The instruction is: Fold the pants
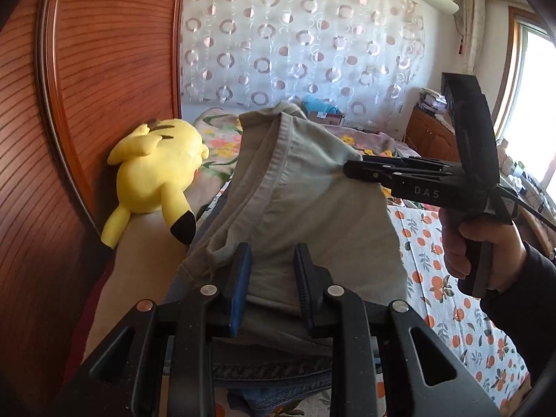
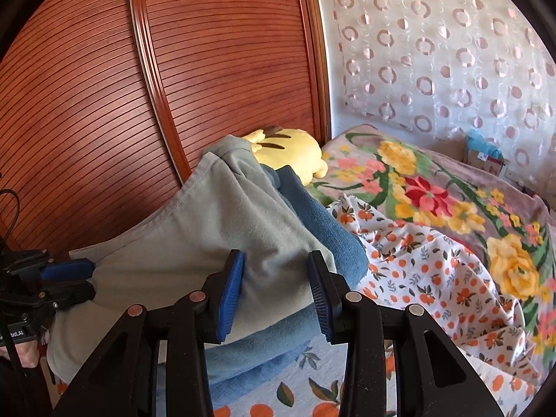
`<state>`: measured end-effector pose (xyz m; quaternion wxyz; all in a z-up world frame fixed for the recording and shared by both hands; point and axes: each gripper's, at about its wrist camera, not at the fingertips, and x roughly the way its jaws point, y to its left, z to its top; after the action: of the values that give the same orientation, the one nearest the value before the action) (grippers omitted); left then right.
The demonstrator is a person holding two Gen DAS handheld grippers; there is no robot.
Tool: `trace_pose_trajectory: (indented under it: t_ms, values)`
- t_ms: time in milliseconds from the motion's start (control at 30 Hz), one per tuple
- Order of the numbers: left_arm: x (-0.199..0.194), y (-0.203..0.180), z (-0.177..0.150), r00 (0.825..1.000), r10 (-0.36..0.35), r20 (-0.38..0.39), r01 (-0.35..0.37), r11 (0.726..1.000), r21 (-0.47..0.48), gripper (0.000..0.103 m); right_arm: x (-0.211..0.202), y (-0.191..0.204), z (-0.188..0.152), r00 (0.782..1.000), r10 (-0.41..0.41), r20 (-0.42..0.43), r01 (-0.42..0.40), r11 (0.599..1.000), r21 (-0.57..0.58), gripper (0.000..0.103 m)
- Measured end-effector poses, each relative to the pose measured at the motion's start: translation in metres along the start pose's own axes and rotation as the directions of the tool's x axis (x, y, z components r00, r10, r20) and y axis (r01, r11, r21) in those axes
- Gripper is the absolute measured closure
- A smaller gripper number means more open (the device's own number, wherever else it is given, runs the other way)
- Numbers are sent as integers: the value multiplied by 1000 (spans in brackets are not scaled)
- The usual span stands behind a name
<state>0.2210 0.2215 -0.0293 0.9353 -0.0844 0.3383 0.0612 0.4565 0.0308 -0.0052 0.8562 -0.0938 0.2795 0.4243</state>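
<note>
Grey-green pants point(image 1: 305, 187) hang lifted above the bed, over blue jeans point(image 2: 323, 219) lying beneath. My left gripper point(image 1: 272, 285) has its jaws around the pants' near edge, cloth between the pads. My right gripper point(image 2: 274, 299) likewise straddles a fold of the pants point(image 2: 222, 229). In the left wrist view the right gripper point(image 1: 351, 168) is seen from the side, pinched on the pants' right edge. In the right wrist view the left gripper point(image 2: 87, 278) pinches the cloth's left edge.
A yellow plush toy point(image 1: 156, 177) lies against the wooden headboard point(image 1: 87, 104). A floral blanket point(image 2: 451, 201) and an orange-print sheet point(image 2: 434, 278) cover the bed. A patterned curtain point(image 1: 295, 45) hangs behind. A wooden cabinet point(image 1: 431, 135) and a window stand at the right.
</note>
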Motion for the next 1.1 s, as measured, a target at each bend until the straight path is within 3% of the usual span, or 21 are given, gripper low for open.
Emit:
trace_pose_trajectory:
  t_ms: [133, 200, 233, 500, 733, 1000, 1100]
  values:
    - [-13, -14, -2, 999, -38, 31, 37, 999, 28, 71, -19, 9, -8, 999, -16, 27, 16, 1000, -11, 65]
    - [-18, -22, -5, 998, -53, 38, 52, 998, 43, 56, -32, 13, -13, 998, -43, 47, 44, 999, -10, 65]
    - [-21, -27, -7, 997, -63, 45, 61, 997, 54, 53, -39, 15, -16, 997, -52, 54, 52, 999, -3, 65]
    - [-24, -55, -15, 997, -72, 31, 68, 991, 119, 53, -82, 25, -47, 993, -97, 75, 94, 995, 33, 65]
    - [-12, -61, -25, 1000, 22, -3, -21, 987, 160, 53, -114, 32, -73, 990, -118, 74, 114, 992, 58, 65]
    - [-25, -73, -33, 998, 44, 45, -50, 985, 164, 51, -155, 38, -100, 984, -164, 68, 157, 982, 108, 64]
    - [-28, -82, -35, 999, 18, 43, -25, 986, 166, 50, -172, 43, -112, 980, -188, 62, 180, 977, 117, 64]
